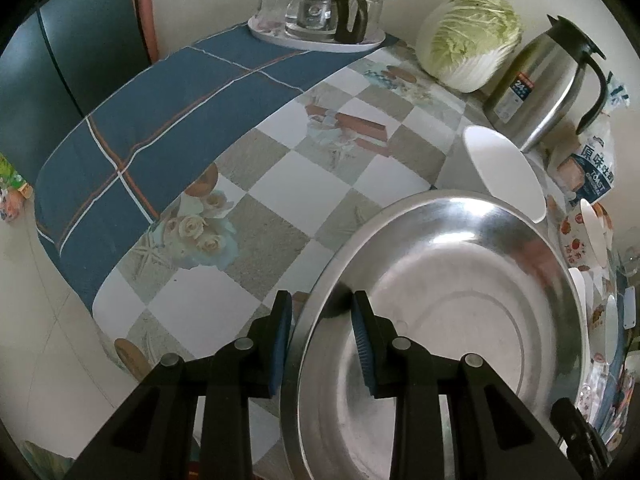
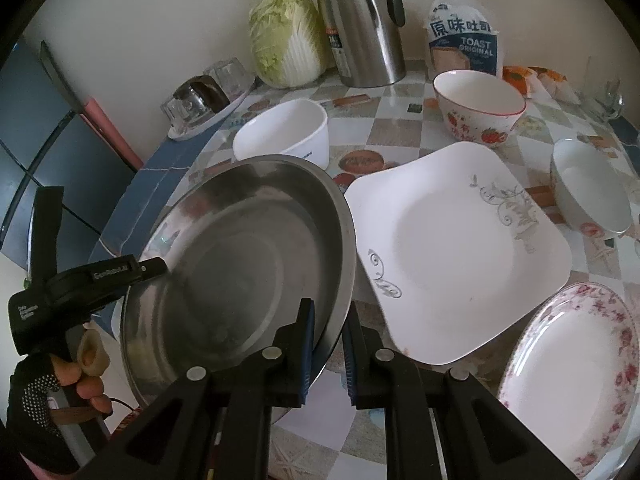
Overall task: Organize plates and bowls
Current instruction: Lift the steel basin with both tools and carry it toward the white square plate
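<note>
A large stainless steel basin [image 1: 460,320] [image 2: 240,260] is held at its rim from two sides. My left gripper [image 1: 322,340] straddles the near left rim, one pad outside and one inside, shut on it. My right gripper [image 2: 329,346] is shut on the opposite rim. The left gripper's body [image 2: 100,276] and a gloved hand [image 2: 60,372] show in the right wrist view. On the table lie a square white plate [image 2: 452,248], a floral-rimmed plate [image 2: 572,376], a plain white bowl [image 2: 284,132], a strawberry-patterned bowl [image 2: 480,108] and a small white bowl [image 2: 592,192].
Along the wall stand a cabbage [image 2: 286,36], a steel thermos jug [image 2: 364,20] and a bag of toast [image 2: 464,40]. A white tray [image 1: 316,36] with glasses and a glass pot sits at the far corner on a blue cloth [image 1: 160,112]. The table edge [image 1: 120,320] runs left.
</note>
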The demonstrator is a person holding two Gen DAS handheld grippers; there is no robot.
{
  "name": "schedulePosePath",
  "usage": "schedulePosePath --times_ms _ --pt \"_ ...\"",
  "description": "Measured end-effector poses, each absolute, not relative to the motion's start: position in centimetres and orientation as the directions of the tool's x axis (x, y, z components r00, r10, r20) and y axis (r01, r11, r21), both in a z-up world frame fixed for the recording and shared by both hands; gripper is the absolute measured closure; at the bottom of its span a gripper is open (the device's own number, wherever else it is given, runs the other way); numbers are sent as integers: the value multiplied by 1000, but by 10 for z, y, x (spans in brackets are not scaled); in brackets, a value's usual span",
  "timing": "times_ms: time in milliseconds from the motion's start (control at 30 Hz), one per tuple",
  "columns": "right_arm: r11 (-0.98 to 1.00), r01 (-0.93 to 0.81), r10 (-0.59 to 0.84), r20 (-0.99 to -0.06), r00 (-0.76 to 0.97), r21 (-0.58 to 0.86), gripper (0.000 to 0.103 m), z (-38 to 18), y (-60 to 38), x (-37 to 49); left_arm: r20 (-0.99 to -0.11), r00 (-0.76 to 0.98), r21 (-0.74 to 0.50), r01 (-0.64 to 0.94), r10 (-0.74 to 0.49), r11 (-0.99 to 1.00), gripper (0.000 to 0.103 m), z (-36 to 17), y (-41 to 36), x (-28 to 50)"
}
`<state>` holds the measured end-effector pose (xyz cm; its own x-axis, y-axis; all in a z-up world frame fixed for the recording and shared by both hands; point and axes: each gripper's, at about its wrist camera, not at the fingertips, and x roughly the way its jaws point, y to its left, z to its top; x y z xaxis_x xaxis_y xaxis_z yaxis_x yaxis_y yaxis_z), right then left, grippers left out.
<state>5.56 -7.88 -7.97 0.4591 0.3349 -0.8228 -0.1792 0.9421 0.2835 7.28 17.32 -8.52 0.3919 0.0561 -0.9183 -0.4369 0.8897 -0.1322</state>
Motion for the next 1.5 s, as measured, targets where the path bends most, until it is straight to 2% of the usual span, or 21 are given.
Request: schedulePosePath --times_ms 367,933,1500 --pt "942 -138 334 -806 488 307 89 -68 -107 56 -902 425 -97 -365 72 926 71 -69 137 82" --pt "938 19 280 -789 546 346 89 -57 -180 69 -892 450 -59 -203 40 978 71 -47 57 131" --pt "925 142 221 -805 551 351 89 -72 -226 79 -901 430 -127 -125 -61 984 71 -66 16 155"
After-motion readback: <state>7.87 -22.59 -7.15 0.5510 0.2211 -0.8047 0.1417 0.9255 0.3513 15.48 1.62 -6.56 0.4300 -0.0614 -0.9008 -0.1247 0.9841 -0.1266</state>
